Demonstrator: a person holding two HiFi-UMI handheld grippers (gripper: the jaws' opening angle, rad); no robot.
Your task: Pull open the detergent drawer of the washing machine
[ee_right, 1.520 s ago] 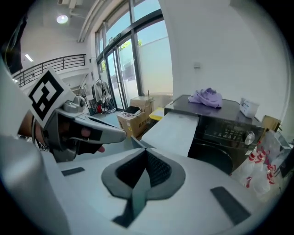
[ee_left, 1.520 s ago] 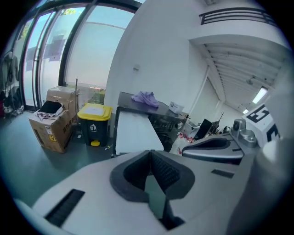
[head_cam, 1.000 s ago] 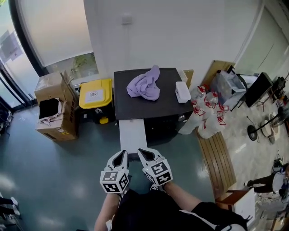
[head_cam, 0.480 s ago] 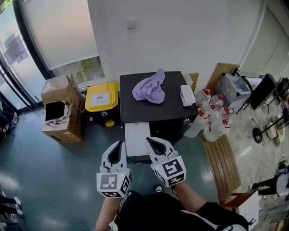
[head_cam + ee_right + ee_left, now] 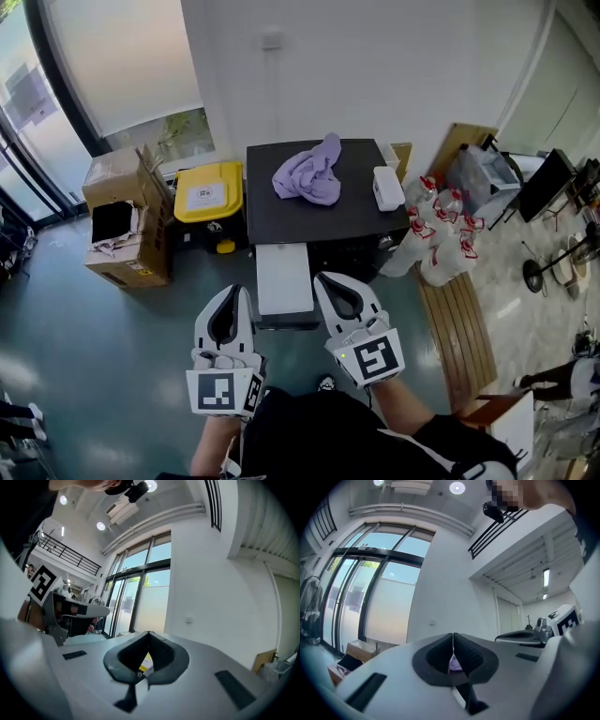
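The washing machine (image 5: 356, 214) has a black top and stands against the white wall. A white drawer (image 5: 283, 277) sticks out of its front toward me. My left gripper (image 5: 236, 291) is shut and empty, held just left of the drawer's near end and apart from it. My right gripper (image 5: 325, 279) is shut and empty too, just right of the drawer. In the left gripper view the left gripper (image 5: 453, 637) has its jaws closed edge to edge and points at the wall. In the right gripper view the right gripper (image 5: 149, 634) is closed the same way.
A purple cloth (image 5: 309, 173) and a white box (image 5: 385, 188) lie on the machine's top. To its left stand a yellow-lidded bin (image 5: 208, 190) and open cardboard boxes (image 5: 117, 225). To its right are plastic bottles (image 5: 436, 234) and a wooden bench (image 5: 452, 323).
Both grippers have risen toward the head camera and spread a little apart, tilting up to point level. Both stay shut and empty. The drawer has not moved.
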